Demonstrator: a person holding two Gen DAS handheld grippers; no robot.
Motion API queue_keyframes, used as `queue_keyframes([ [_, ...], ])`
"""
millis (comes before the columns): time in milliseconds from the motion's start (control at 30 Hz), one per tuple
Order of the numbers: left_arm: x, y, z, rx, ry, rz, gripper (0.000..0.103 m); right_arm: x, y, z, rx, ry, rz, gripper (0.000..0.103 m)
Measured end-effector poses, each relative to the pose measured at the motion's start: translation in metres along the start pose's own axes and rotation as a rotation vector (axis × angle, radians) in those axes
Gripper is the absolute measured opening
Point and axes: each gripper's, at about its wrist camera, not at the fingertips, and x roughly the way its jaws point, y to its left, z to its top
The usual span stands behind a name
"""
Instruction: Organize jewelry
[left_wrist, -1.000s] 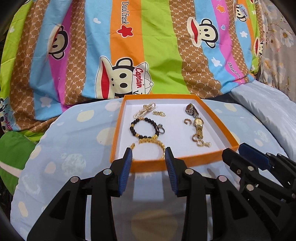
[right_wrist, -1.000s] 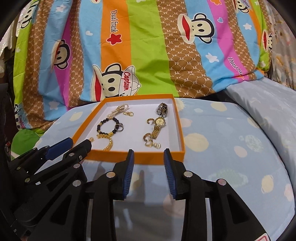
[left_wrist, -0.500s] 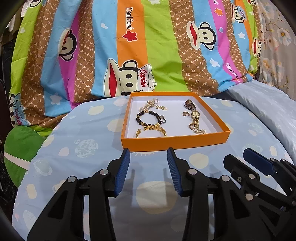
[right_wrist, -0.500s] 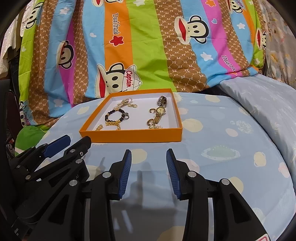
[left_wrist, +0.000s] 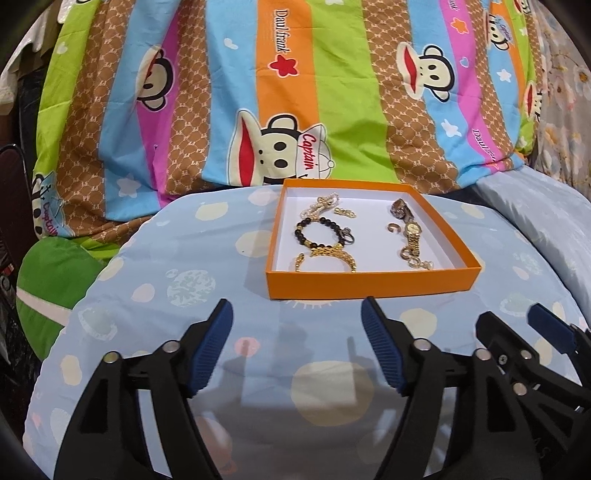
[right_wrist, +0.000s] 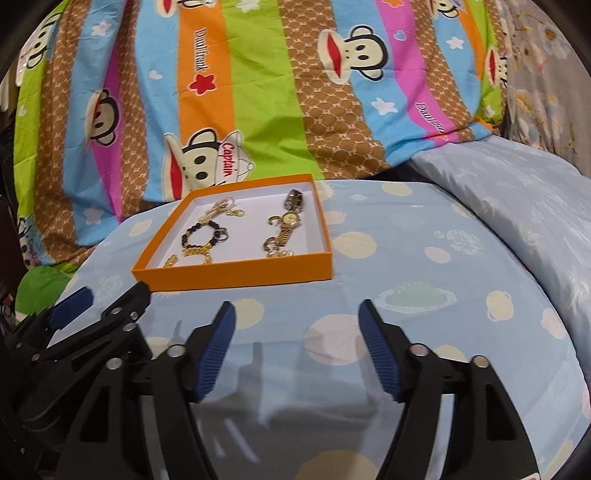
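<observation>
Both jaws opening, nothing between. Left wrist view: left gripper (left_wrist: 297, 347) short of orange tray (left_wrist: 373, 285); beaded bracelet (left_wrist: 320, 232) inside. Right wrist view: right gripper (right_wrist: 297, 347) likewise empty; approach watch (right_wrist: 287, 225) slowly, w/ pads straddling band.

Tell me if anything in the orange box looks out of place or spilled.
Nothing has spilled: all the jewelry lies inside the orange box. The black bead bracelet and gold chain overlap in a loose heap; the gold watch lies apart.
</observation>
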Motion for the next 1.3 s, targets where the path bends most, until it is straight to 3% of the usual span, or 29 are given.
queue_keyframes([
  [100, 0.0003, 0.0019, 0.0005, -0.007, 0.001, -0.001, 0.079, -0.0013, -0.0051, 0.0003, 0.023, -0.008, 0.005, 0.08],
  [533, 0.0004, 0.0012, 0.0, 0.036, 0.016, 0.056, 0.091, -0.0075, -0.0007, -0.0007, -0.036, -0.025, -0.047, 0.084],
  [1300, -0.0005, 0.0, -0.0009, 0.041, 0.013, 0.111, 0.093, -0.006, 0.0008, -0.0022, -0.047, -0.026, -0.065, 0.085],
])
